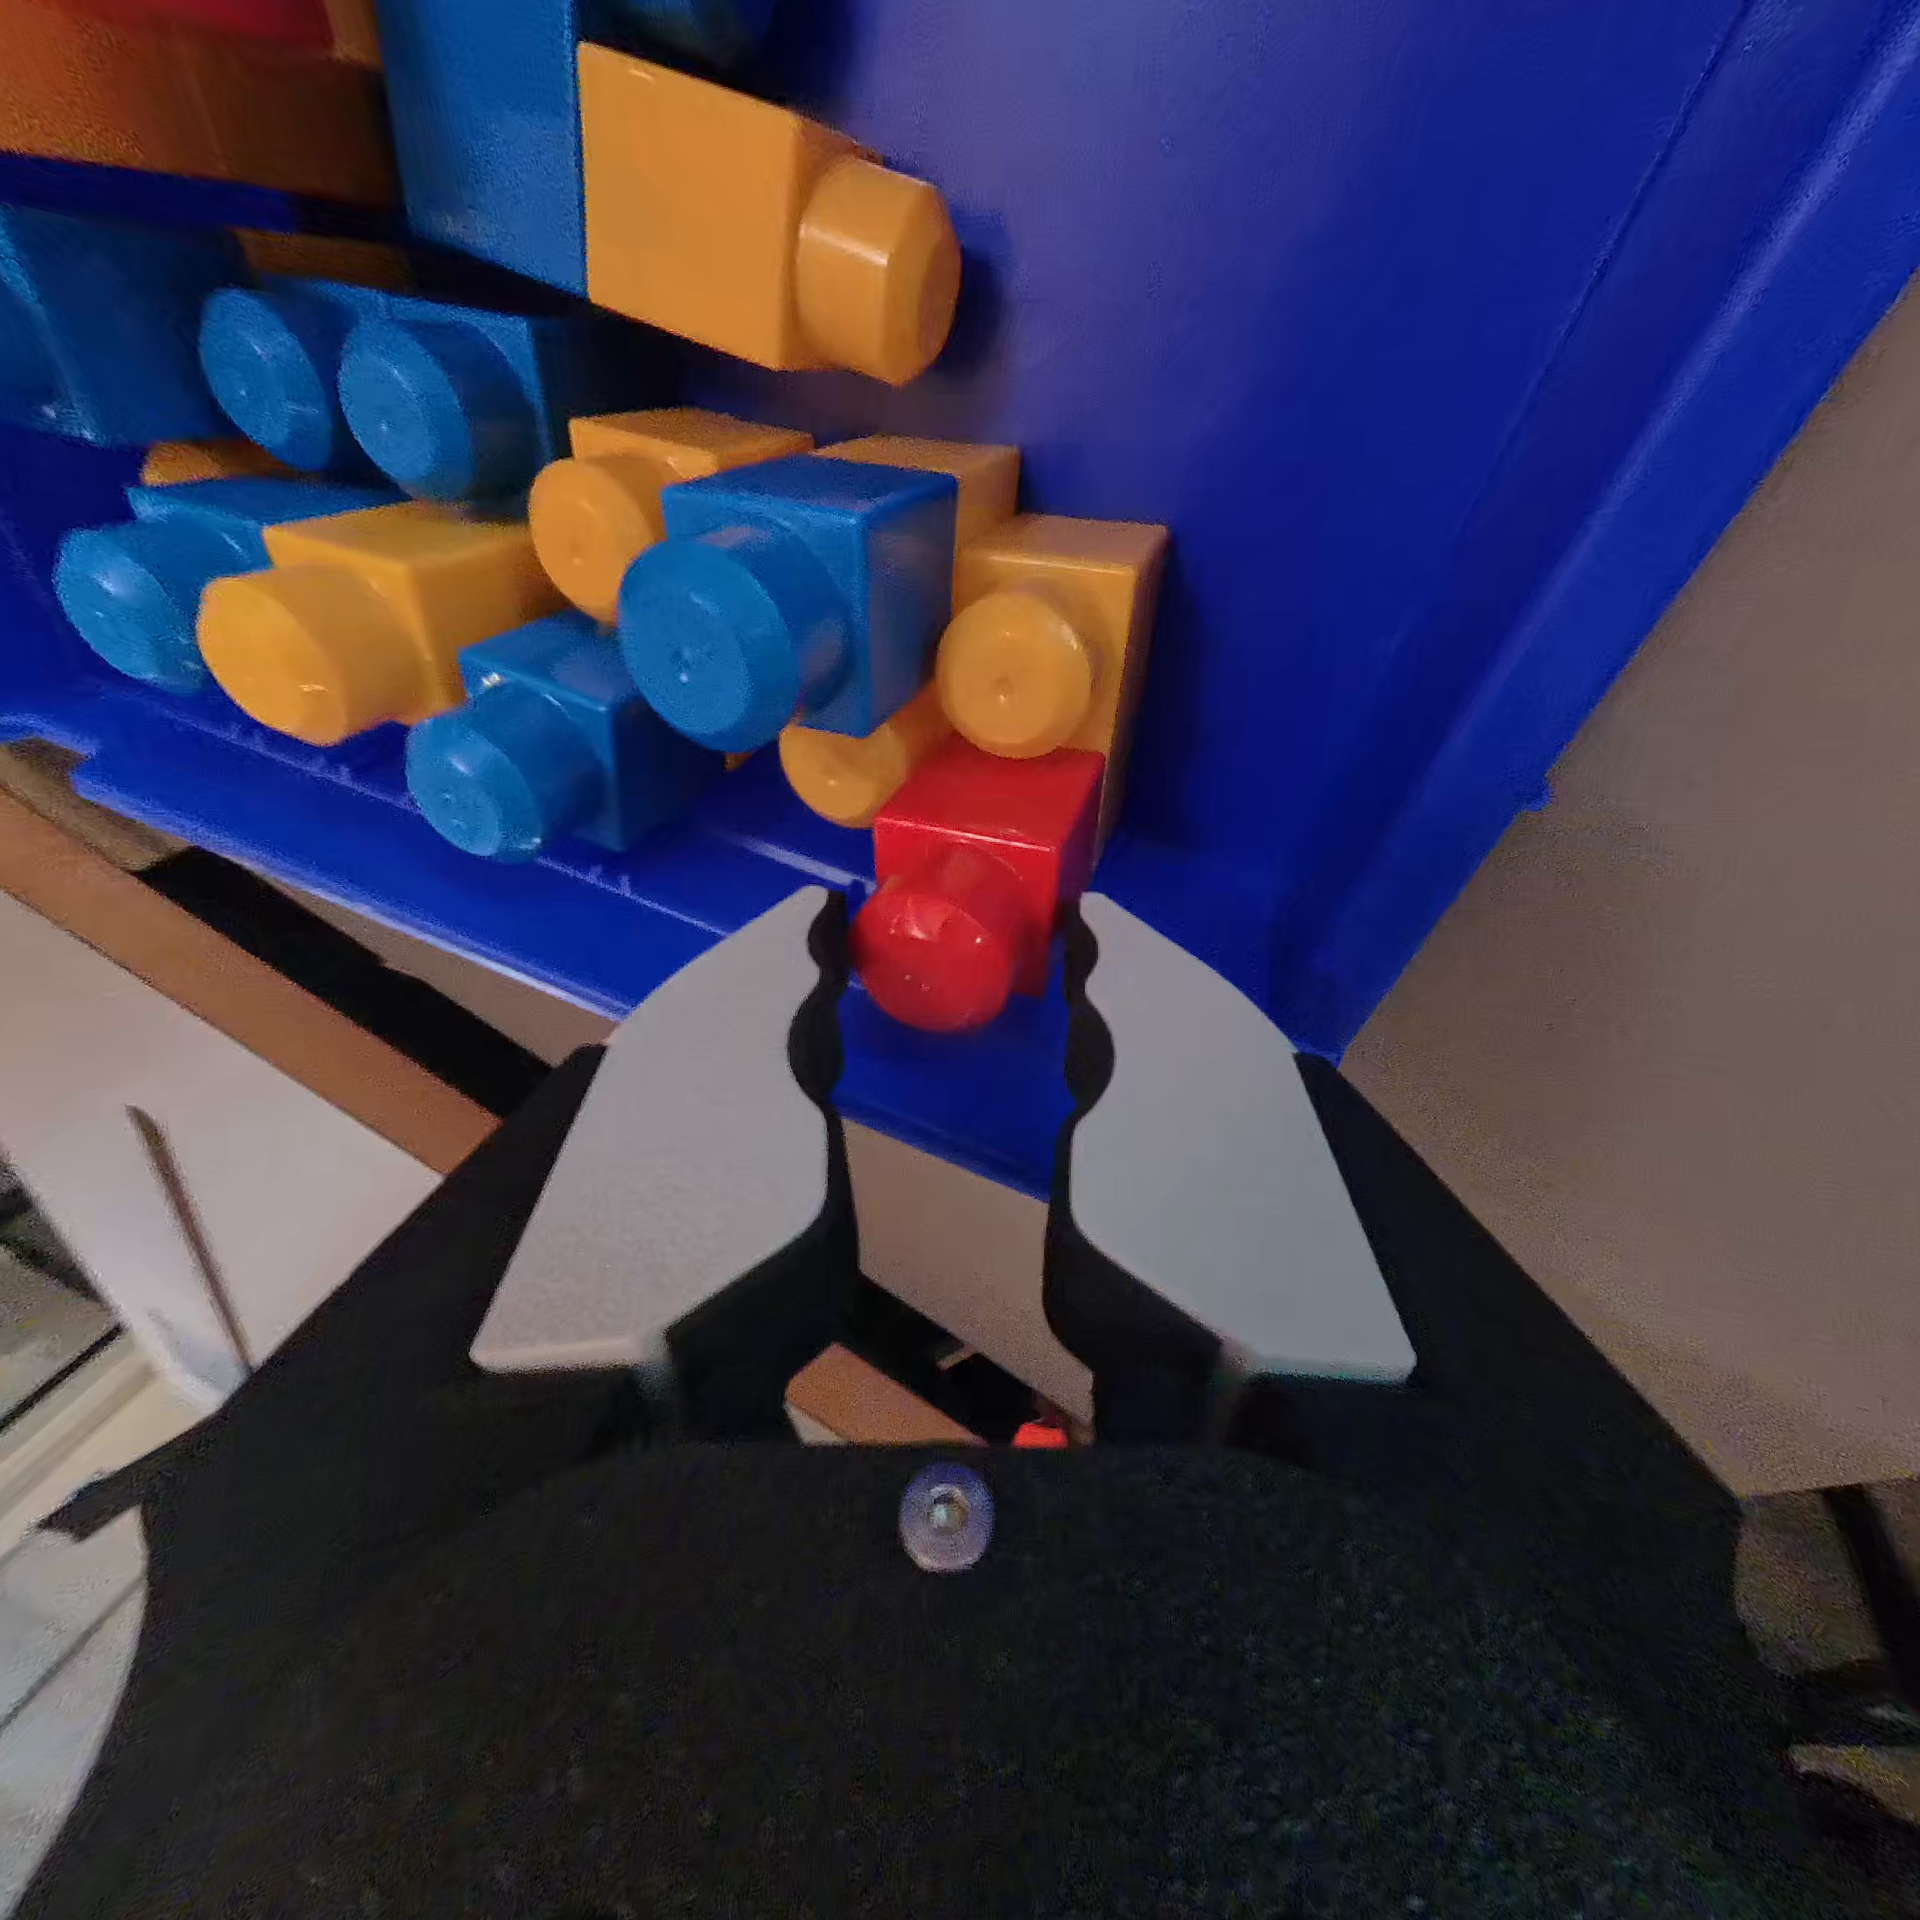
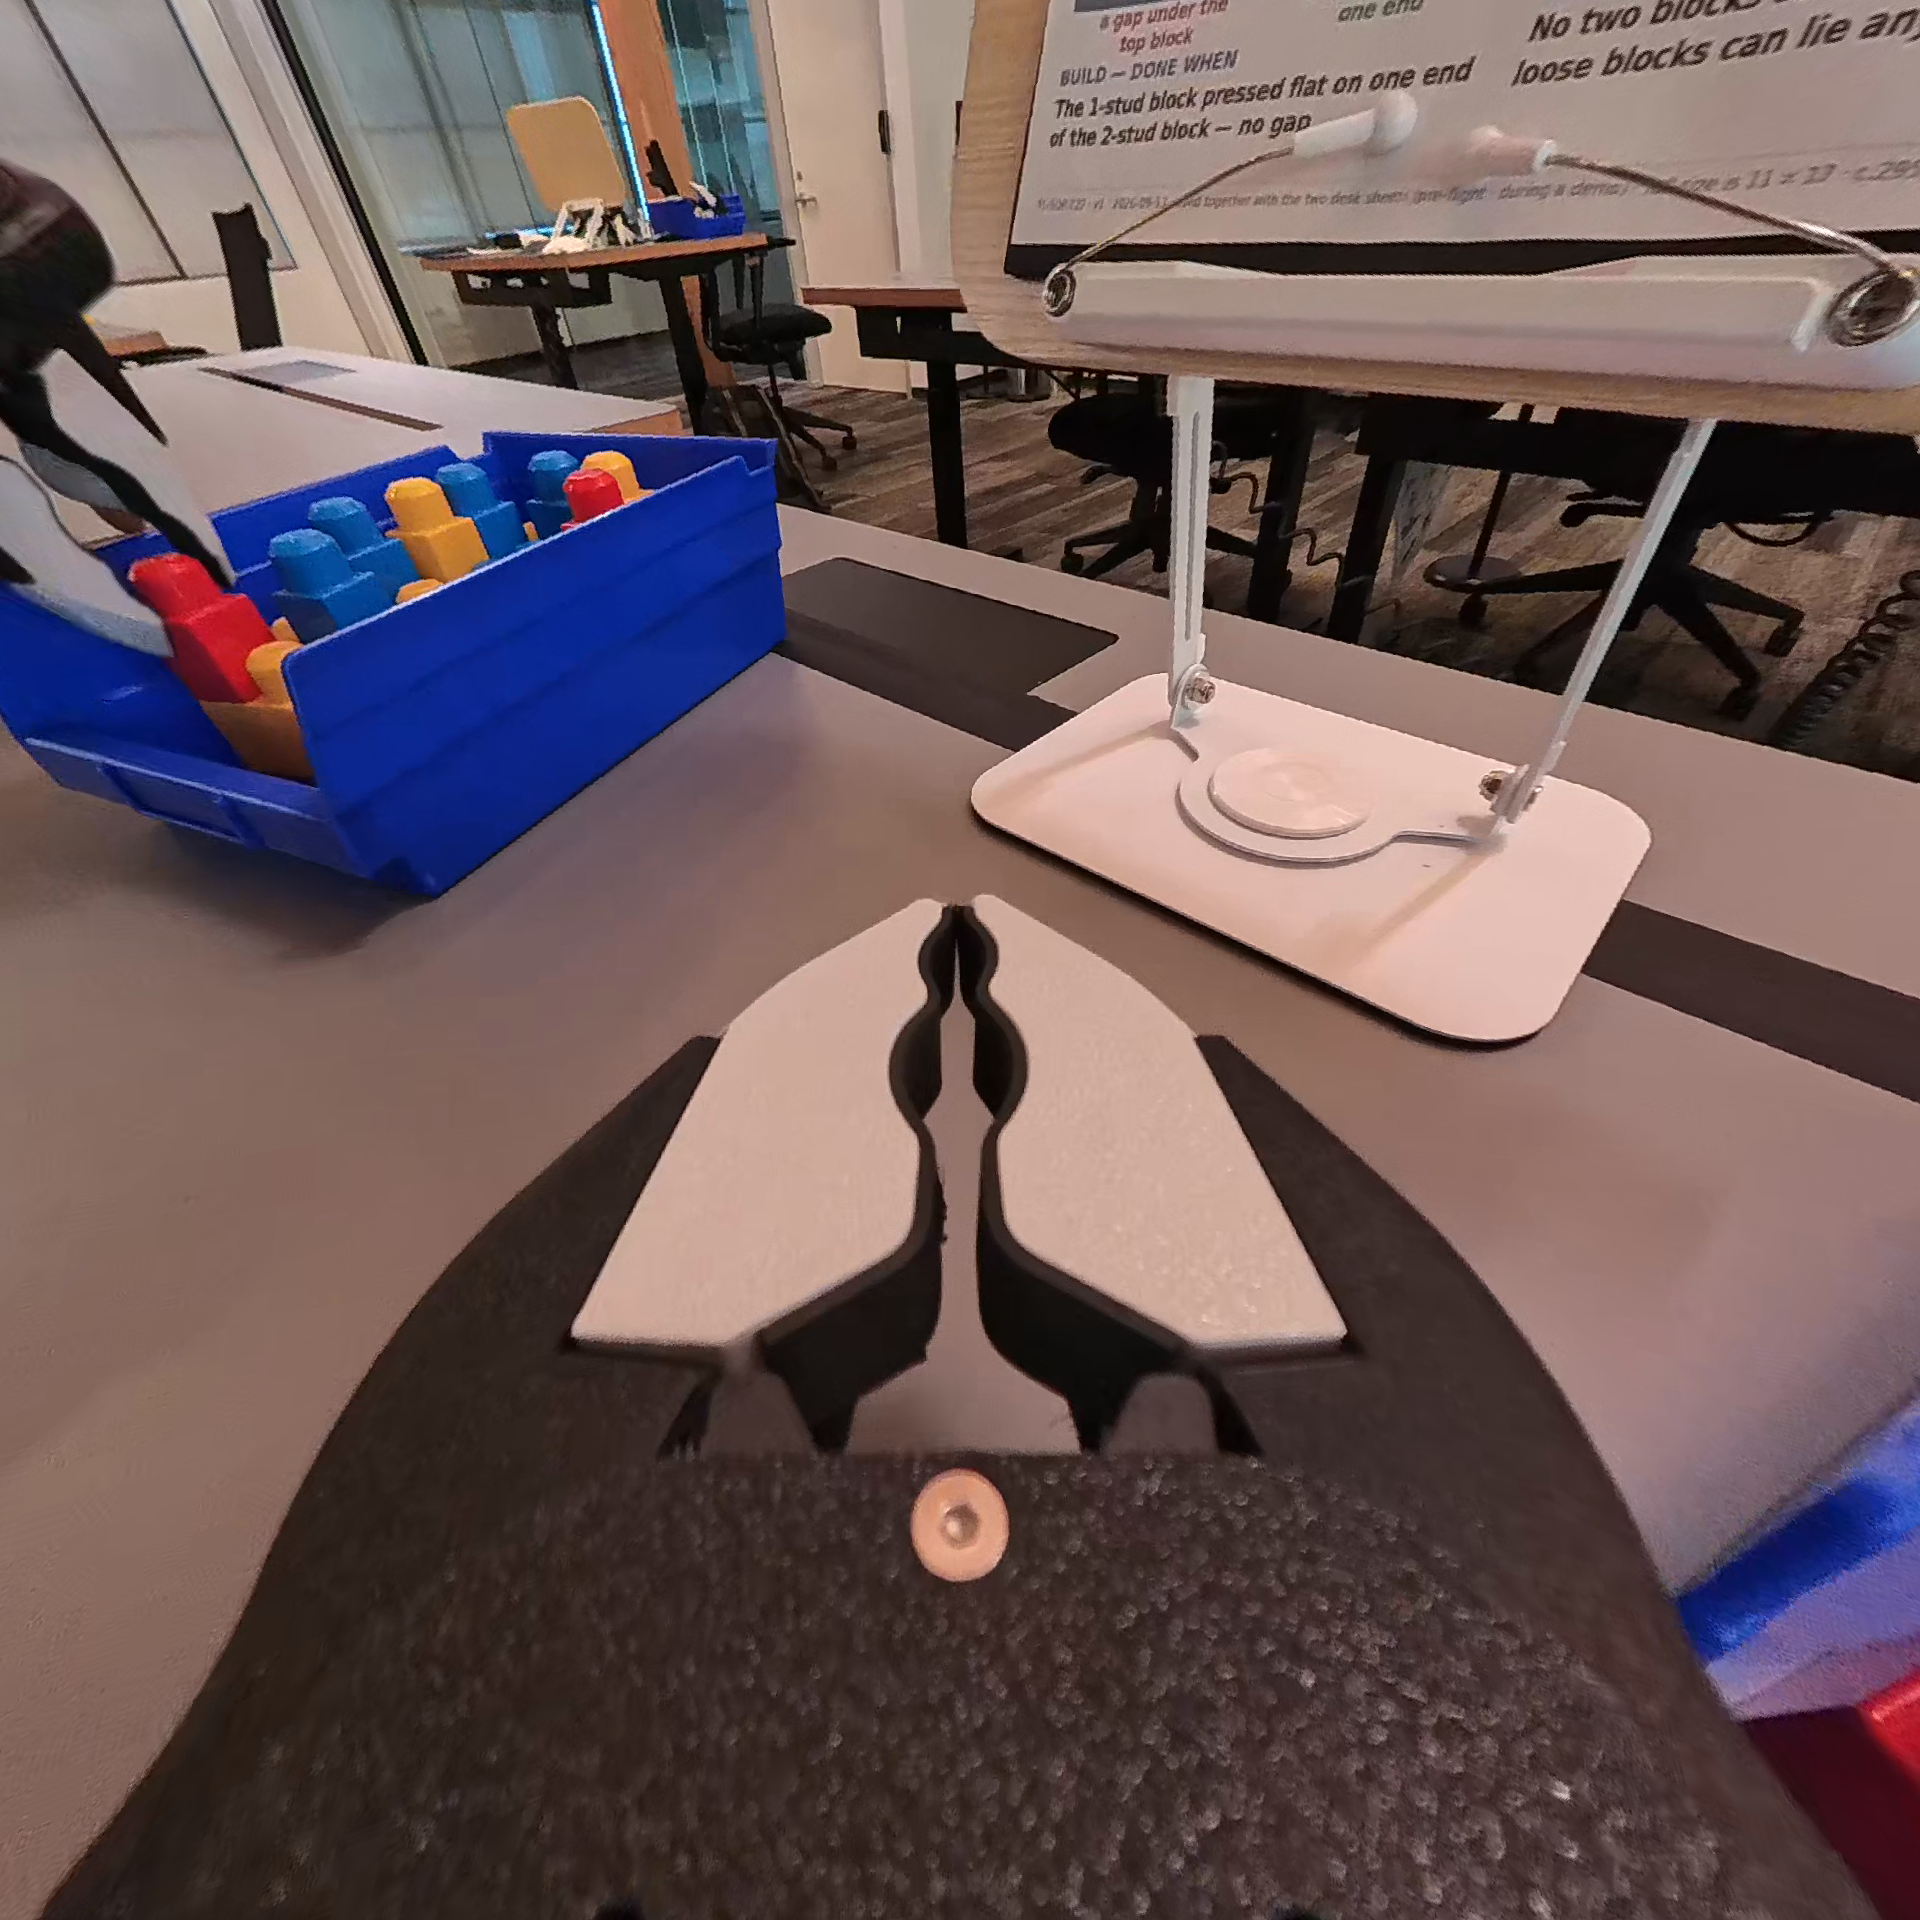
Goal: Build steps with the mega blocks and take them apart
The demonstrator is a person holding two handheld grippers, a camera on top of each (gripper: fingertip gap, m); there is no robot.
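a: left gripper: fingers spread apart, tips at the front lip of the blue bin. a red block, single stud toward the camera, sits between the tips. whether the right tip touches the block's side i cannot tell; the left tip stands clear of the stud with a gap showing. not clamped

b: noted. what lies beyond the red block?

a: it rests against a yellow block just behind it. a blue block lies beside that, with further blue and yellow blocks piled in the bin, studs mostly facing the camera. one larger yellow block lies farther back. slight blur on the far pieces

b: right gripper?

a: right gripper: fingers drawn together, tips nearly meeting, nothing between them. it hovers over the grey table, well apart from the bin

b: surroundings from that side?

a: the bin stands on the table to the left, blocks upright inside, red block at its near end with the left gripper reaching in at it. to the right stands a white stand on a flat base, carrying a wooden board with a printed sheet clipped on. office desks and chairs in the background
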